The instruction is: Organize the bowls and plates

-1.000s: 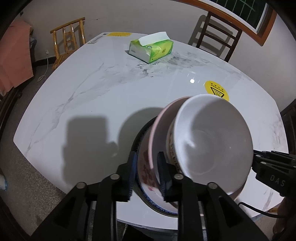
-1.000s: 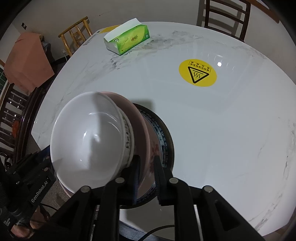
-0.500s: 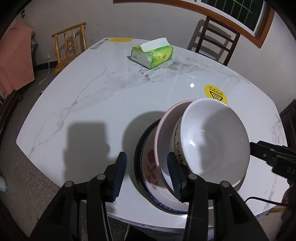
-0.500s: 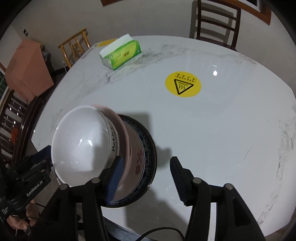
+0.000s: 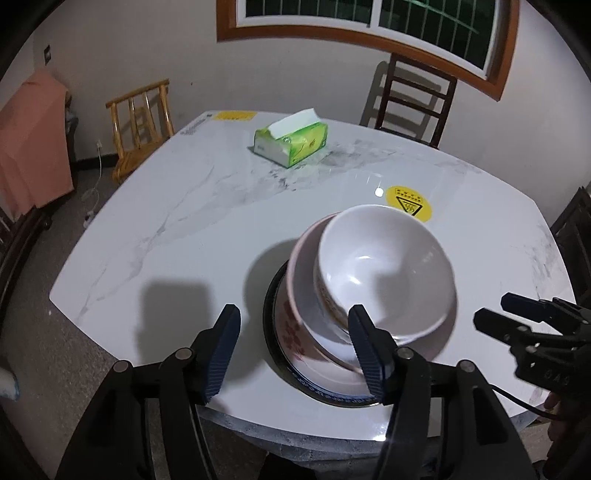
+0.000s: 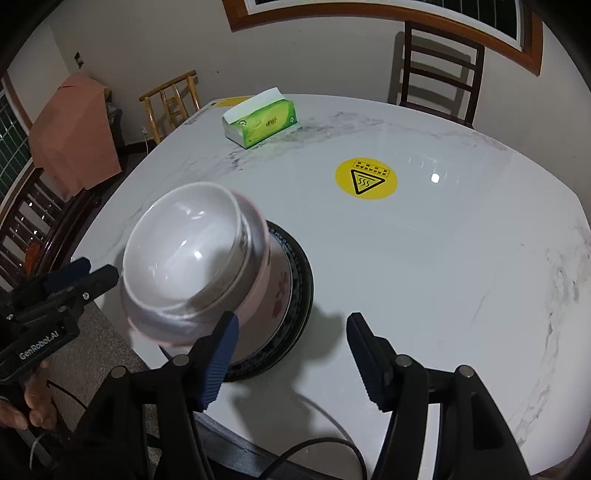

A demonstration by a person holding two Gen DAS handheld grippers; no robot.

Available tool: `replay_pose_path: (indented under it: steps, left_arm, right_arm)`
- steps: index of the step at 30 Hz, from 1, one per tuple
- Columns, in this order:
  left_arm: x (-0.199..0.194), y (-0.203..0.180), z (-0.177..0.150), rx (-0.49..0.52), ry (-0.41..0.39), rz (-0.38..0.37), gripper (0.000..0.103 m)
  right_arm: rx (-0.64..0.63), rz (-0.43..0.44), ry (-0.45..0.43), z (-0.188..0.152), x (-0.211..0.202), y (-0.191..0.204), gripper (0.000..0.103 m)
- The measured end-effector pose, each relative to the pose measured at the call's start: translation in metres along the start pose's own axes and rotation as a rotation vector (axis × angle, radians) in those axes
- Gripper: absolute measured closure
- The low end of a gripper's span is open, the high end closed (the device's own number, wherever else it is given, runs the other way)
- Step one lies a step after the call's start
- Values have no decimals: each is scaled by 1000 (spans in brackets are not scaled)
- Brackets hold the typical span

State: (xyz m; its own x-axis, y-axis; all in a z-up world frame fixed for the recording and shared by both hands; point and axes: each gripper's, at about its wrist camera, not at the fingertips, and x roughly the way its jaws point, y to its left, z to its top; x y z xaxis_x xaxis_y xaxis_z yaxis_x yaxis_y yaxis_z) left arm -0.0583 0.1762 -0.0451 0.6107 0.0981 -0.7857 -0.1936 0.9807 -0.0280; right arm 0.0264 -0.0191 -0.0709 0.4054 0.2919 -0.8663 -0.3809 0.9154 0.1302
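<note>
— Now, the tongs?
— Left tongs (image 5: 293, 345) and right tongs (image 6: 291, 356) have just been opening; both stand wide, gripping nothing.
— The crockery?
— White bowl (image 5: 384, 273) nested in pink bowl (image 5: 301, 295) on the dark-rimmed plate (image 5: 317, 387), at the surface's (image 5: 184, 236) six o'clock edge; tissue box (image 5: 291, 142) at twelve.

A home dining room: marble table (image 5: 192, 236) ahead of the tongs, wooden chairs (image 5: 410, 99) and window (image 5: 369, 14) beyond.

Glossy ceramic white bowl (image 5: 384, 273), polished marble-look table (image 5: 207, 229), matt ribbed gripper pads (image 5: 221, 350).
</note>
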Motion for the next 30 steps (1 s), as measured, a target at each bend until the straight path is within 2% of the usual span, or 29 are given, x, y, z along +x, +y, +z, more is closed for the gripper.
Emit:
replay_pose_path:
  steps: [6,11,26,30]
  left_arm:
    - [-14,-19,-12,17,-41,27,36]
    - [-14,-31,-20,25,-33,37,32]
    - [-13,-52,-39,27,-7,47,25]
    - [-10,-56,-42,35,0,51,25]
  right_arm:
    - [-14,11,-13,-20,-2,2,40]
    - [-25,13,-47,-32,-10,5,40]
    - [-82,28,-34,-55,-14,14,36]
    - [-81,32,-35,-57,-13,14,31]
